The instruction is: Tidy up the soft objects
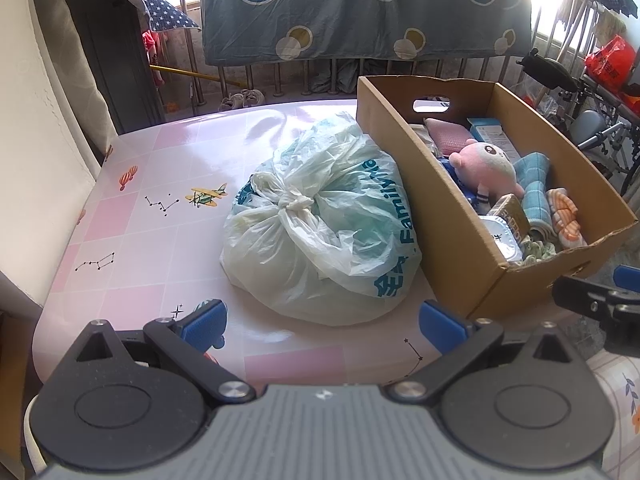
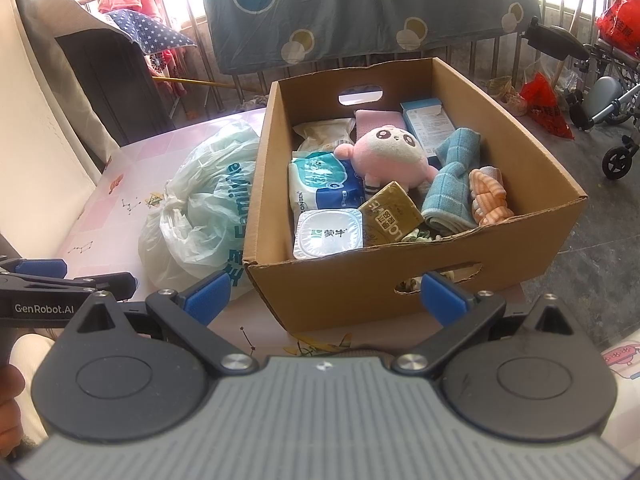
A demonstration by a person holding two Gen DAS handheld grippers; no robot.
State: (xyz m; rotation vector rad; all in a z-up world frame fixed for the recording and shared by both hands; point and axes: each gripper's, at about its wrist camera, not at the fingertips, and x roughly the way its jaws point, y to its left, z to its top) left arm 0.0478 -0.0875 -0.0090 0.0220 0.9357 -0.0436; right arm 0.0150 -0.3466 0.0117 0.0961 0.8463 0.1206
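Plush toy (image 2: 386,152) dead ahead of right tool (image 2: 326,296), atop clutter in cardboard box (image 2: 360,284) on bench (image 1: 140,220). Likely light, squashy, non-slip; best pinched across head or an arm. Folded blue cloth (image 2: 452,184) and striped cloth (image 2: 490,196) just right of it, limp, would bunch if grabbed. Knotted plastic bag (image 1: 320,224) straight ahead of left tool (image 1: 322,322); contents unreadable. Both tools spread wide, empty. Box bottom layers hidden.
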